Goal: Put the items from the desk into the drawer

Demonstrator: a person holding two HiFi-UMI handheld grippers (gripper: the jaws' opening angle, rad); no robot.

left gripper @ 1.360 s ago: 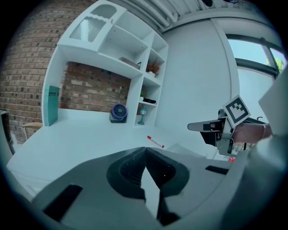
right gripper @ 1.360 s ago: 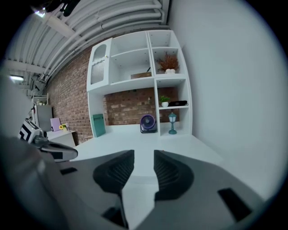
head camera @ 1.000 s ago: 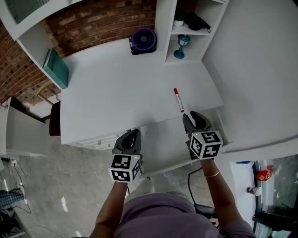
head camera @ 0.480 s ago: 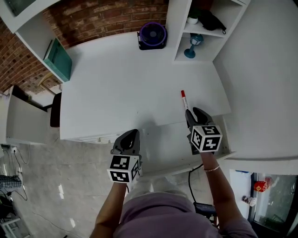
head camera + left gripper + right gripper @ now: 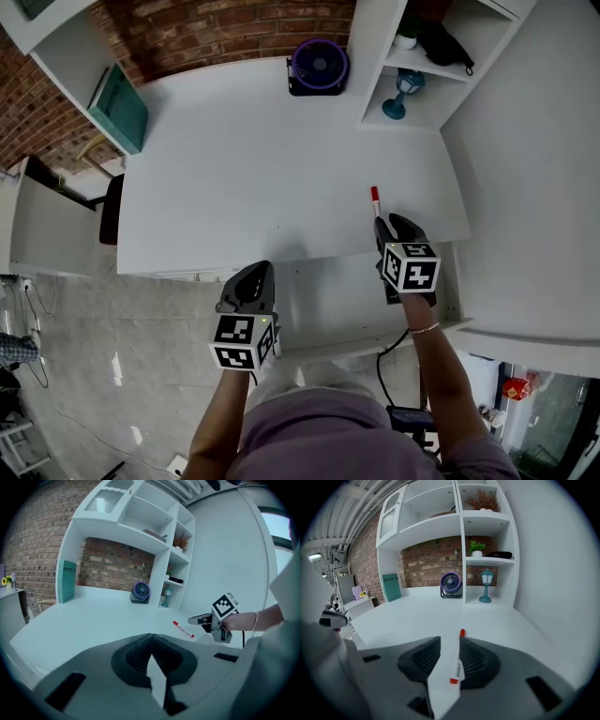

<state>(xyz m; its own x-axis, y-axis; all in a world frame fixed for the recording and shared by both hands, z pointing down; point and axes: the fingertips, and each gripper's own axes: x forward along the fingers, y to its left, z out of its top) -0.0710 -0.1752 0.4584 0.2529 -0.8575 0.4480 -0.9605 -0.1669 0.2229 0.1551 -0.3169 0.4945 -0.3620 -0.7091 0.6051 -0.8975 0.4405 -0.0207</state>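
Note:
A white marker with a red cap (image 5: 375, 200) lies on the white desk (image 5: 244, 178) near its front right edge. My right gripper (image 5: 389, 222) reaches over it from the front. In the right gripper view the marker (image 5: 458, 666) lies between the jaws of the gripper (image 5: 450, 641). They have just been closing a little, and a gap still shows beside the marker. The open white drawer (image 5: 328, 295) sits under the desk's front edge. My left gripper (image 5: 257, 272) hovers at the drawer's left front, tips together and nothing in them (image 5: 151, 637).
A purple fan (image 5: 318, 67) stands at the back of the desk. A teal box (image 5: 118, 105) leans at the back left. A blue lamp (image 5: 401, 94) sits in the shelf unit at the back right. A white wall runs along the right side.
My right gripper has moved forward and down until its jaws straddle the marker's near end. The left gripper has drifted slightly lower.

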